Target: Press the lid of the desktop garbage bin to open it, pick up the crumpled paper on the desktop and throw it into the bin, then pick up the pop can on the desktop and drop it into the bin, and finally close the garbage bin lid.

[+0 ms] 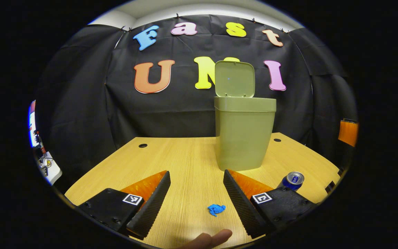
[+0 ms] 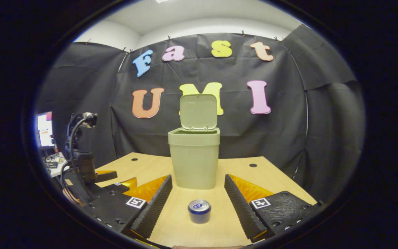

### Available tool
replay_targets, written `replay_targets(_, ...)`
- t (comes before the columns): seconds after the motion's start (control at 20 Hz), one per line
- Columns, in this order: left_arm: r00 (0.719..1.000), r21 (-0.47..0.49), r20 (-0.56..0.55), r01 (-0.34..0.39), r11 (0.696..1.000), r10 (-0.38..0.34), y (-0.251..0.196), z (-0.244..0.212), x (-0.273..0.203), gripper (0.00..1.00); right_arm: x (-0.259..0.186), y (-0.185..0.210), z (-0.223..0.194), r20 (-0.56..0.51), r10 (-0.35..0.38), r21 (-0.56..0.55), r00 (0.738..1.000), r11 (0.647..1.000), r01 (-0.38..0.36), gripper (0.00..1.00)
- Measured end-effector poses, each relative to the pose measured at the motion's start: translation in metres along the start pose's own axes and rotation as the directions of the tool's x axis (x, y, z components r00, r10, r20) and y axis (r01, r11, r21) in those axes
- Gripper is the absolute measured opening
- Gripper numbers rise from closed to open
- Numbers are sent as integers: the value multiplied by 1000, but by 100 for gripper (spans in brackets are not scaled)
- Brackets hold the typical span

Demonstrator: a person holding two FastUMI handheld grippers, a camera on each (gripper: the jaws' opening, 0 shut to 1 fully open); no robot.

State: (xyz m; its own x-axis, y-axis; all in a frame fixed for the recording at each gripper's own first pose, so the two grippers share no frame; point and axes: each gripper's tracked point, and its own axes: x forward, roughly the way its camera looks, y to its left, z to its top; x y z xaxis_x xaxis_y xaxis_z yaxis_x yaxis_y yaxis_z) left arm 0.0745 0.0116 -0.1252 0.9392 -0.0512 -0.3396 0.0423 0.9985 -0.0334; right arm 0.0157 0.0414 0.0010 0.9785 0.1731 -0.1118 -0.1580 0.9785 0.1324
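Note:
The olive garbage bin (image 1: 244, 133) stands upright on the wooden desktop (image 1: 185, 155) with its lid (image 1: 234, 79) flipped up. A small blue crumpled paper (image 1: 216, 209) lies on the desktop between the fingers of my left gripper (image 1: 196, 180), which is open and holds nothing. The blue pop can (image 1: 292, 180) stands to the right of that gripper. In the right gripper view the bin (image 2: 194, 156) is straight ahead with its lid (image 2: 198, 111) raised, and the pop can (image 2: 199, 211) stands upright between the spread fingers of my right gripper (image 2: 198, 182), untouched. The left gripper (image 2: 95, 181) appears at the left.
A fingertip (image 1: 212, 238) shows at the bottom of the left gripper view. Cable holes (image 1: 142, 145) mark the desktop's back corners. A monitor and clutter (image 2: 47, 138) sit beyond the desk's left edge. An orange chair back (image 1: 347, 131) is at the right.

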Motion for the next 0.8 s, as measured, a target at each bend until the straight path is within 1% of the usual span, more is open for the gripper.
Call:
replay_targets(0.05,1000,1,-17,-7,1000,7,-1,-5,5,99,0,-2,-7,-3,17,-6,1000,1000,-17,94)
replay_targets(0.1,999,-2,-38,-6,1000,6,-3,-11,9,99,2,-8,-14,-7,14,-19,1000,1000,-14,92)
replay_targets(0.15,998,-4,-61,1,1000,-1,-8,-19,14,99,5,-19,-18,-7,-8,-32,1000,999,8,94)
replay_targets(0.2,997,-2,-81,9,1000,-10,-11,-25,19,100,7,-29,-23,-9,-29,-39,1000,999,29,94)
replay_targets(0.25,994,-5,-106,15,1000,-16,-15,-32,23,100,7,-34,-28,-14,-31,-36,999,999,30,96)
replay_targets(0.3,989,-8,-144,21,1000,-22,-19,-43,27,99,7,-36,-33,-20,-25,-22,999,999,25,96)
replay_targets(0.35,983,-11,-182,32,999,-33,-25,-53,29,100,7,-38,-36,-25,-15,-6,1000,1000,15,94)
replay_targets(0.4,975,-18,-216,44,999,-47,-30,-61,31,100,7,-42,-39,-29,-9,2,1000,1000,9,94)
replay_targets(0.55,950,-20,-308,34,999,-38,-34,-84,32,99,5,-61,-39,-29,-33,6,999,999,33,94)
replay_targets(0.65,943,-15,-331,36,999,-39,-39,-91,29,100,2,-64,-31,-2,-29,19,1000,999,29,93)
replay_targets(0.7,942,-5,-334,43,999,-43,-41,-93,29,100,1,-64,-26,12,-26,19,1000,999,26,95)
replay_targets(0.75,943,21,-330,37,999,-28,-42,-93,30,99,1,-66,-25,21,-30,15,999,999,30,95)
replay_targets(0.8,944,30,-327,51,998,-38,-46,-97,30,99,1,-69,-27,22,-36,14,999,999,36,95)
